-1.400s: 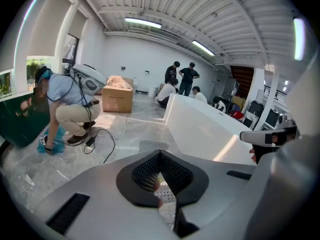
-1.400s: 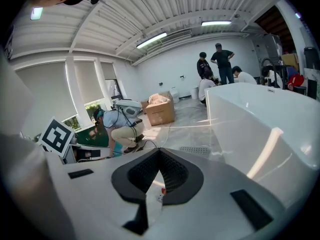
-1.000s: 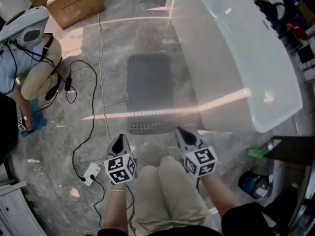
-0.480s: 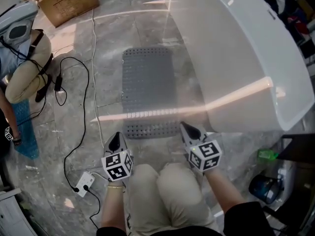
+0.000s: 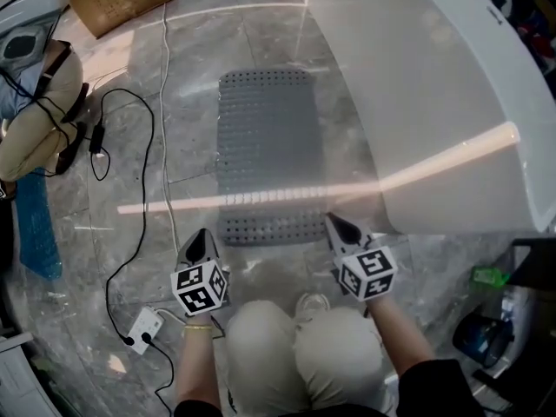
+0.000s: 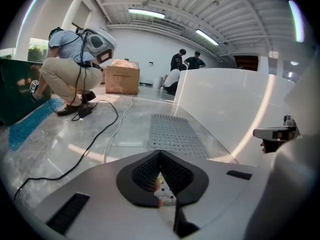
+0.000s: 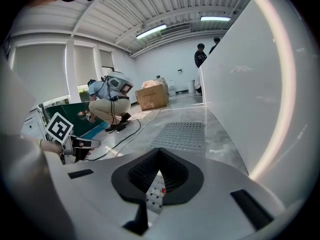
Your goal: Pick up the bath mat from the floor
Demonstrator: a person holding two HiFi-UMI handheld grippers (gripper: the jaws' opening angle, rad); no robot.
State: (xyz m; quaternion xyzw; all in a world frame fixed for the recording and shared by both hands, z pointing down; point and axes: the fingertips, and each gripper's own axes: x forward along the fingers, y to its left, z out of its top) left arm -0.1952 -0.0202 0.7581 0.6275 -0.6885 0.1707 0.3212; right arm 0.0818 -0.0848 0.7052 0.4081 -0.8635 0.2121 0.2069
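- The marble floor [image 5: 104, 224] looks smooth, so we think the mat could slip away when it is pushed instead of lifted.
- The white bathtub [image 5: 434, 102] stands on the right, close beside the mat. A wide swing of the right tool [image 5: 335, 224] could knock its wall.
- The grey bath mat [image 5: 265, 146] lies flat, with its near edge just beyond both tools, untouched.
- A white cable [image 5: 162, 129] runs left of the mat, where the left tool [image 5: 201, 235] could catch it.
- Both tools are closed and empty. If they stay closed, we expect them only to scrape over the thin edge.
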